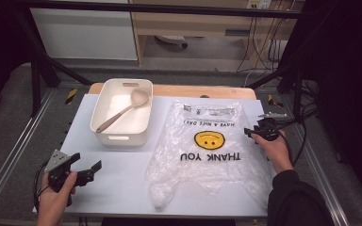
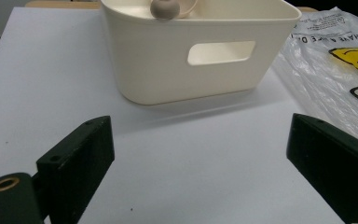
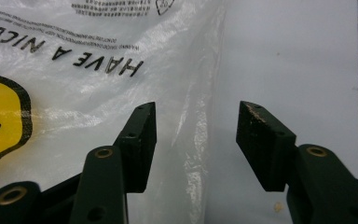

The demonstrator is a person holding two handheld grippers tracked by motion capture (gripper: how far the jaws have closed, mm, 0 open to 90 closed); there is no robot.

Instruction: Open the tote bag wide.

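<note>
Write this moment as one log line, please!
left gripper: open, near bin | right gripper: open, straddling bag edge | spoon: in bin

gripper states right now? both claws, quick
Left claw: open, holding nothing, above bare table facing the white bin.
Right claw: open, holding nothing, jaws straddling the edge of the plastic bag.
</note>
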